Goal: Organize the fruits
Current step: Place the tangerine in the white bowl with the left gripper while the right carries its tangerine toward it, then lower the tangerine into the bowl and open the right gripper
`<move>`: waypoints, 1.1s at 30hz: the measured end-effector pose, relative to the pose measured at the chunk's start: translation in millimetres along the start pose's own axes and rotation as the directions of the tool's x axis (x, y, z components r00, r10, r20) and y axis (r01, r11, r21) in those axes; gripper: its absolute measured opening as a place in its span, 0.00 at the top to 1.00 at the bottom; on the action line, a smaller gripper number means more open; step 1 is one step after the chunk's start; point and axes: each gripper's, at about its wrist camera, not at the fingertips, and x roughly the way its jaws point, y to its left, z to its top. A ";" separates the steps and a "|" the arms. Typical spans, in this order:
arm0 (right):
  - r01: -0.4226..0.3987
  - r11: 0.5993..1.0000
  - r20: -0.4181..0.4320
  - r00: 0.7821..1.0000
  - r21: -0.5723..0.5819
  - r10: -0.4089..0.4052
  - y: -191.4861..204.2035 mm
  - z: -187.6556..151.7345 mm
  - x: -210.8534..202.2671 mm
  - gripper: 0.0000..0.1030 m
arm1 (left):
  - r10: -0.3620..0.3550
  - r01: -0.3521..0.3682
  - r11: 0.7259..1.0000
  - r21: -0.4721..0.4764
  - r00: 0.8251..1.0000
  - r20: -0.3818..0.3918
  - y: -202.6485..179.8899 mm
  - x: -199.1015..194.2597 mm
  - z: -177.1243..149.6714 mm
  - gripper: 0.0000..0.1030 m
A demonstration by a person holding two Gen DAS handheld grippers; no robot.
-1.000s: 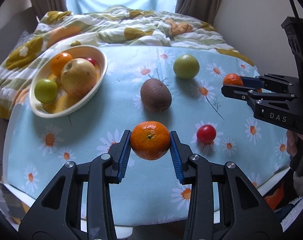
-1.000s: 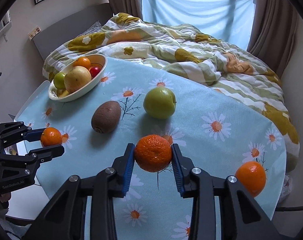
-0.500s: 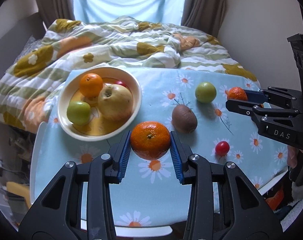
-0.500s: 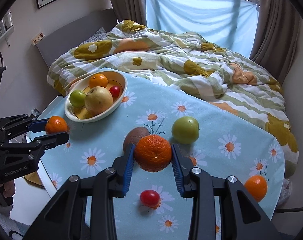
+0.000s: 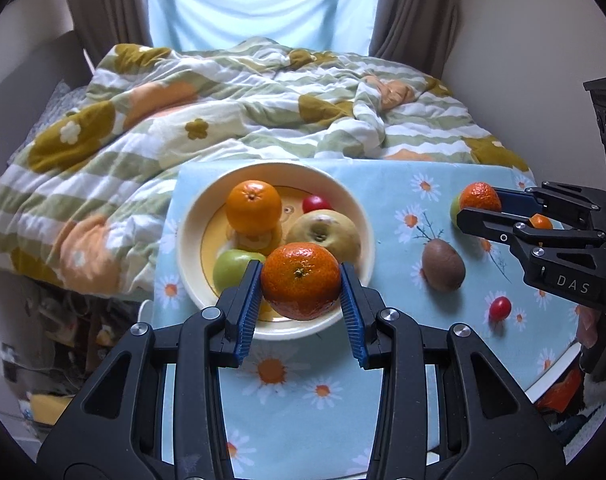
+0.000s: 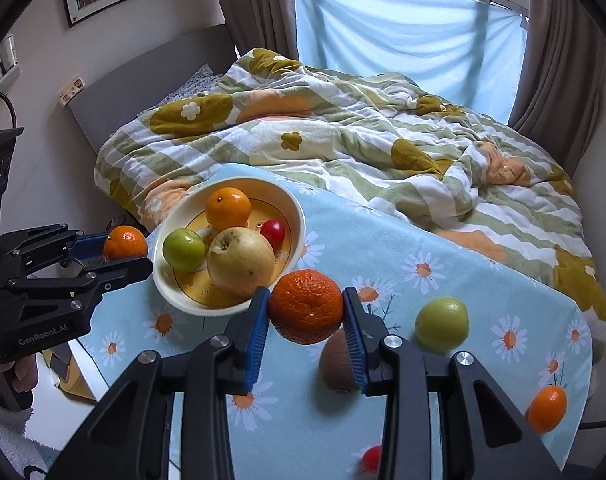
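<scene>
My left gripper (image 5: 301, 286) is shut on a mandarin (image 5: 300, 285) and holds it above the near rim of the cream bowl (image 5: 189, 248). The bowl holds an orange (image 5: 253, 208), a pear-like yellow fruit (image 5: 323, 234), a green apple (image 5: 233, 268) and a small red fruit (image 5: 317, 202). My right gripper (image 6: 306, 308) is shut on a second mandarin (image 6: 305, 305) and holds it above the table, right of the bowl (image 6: 165, 276). On the cloth lie a kiwi (image 5: 443, 266), a cherry tomato (image 5: 500, 307), a green apple (image 6: 442, 323) and an orange (image 6: 547, 402).
The table has a light blue daisy cloth (image 5: 299, 380) and stands against a bed with a striped flowered duvet (image 5: 223, 112). The left table edge drops to a cluttered floor (image 5: 63, 320). A curtained window (image 6: 403, 40) is behind the bed.
My left gripper has carried its mandarin from the table's near middle leftward over the bowl. My right gripper has drawn back and shifted toward the bowl with its mandarin. Both stayed shut.
</scene>
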 end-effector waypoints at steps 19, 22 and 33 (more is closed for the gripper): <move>0.065 0.990 -0.030 0.998 0.128 -0.062 25.9 39.0 63.7 0.68 | -0.076 0.080 0.996 0.046 0.993 -0.094 91.8 98.7 30.8 0.57; 0.073 0.987 -0.029 0.997 0.144 -0.069 25.2 40.4 65.3 0.68 | -0.077 0.084 0.994 0.063 0.992 -0.095 91.7 104.2 32.2 0.57; 0.056 0.987 -0.035 0.998 0.151 -0.052 15.2 41.5 69.0 0.68 | -0.040 0.043 0.997 0.061 0.998 -0.048 87.2 91.1 38.2 0.00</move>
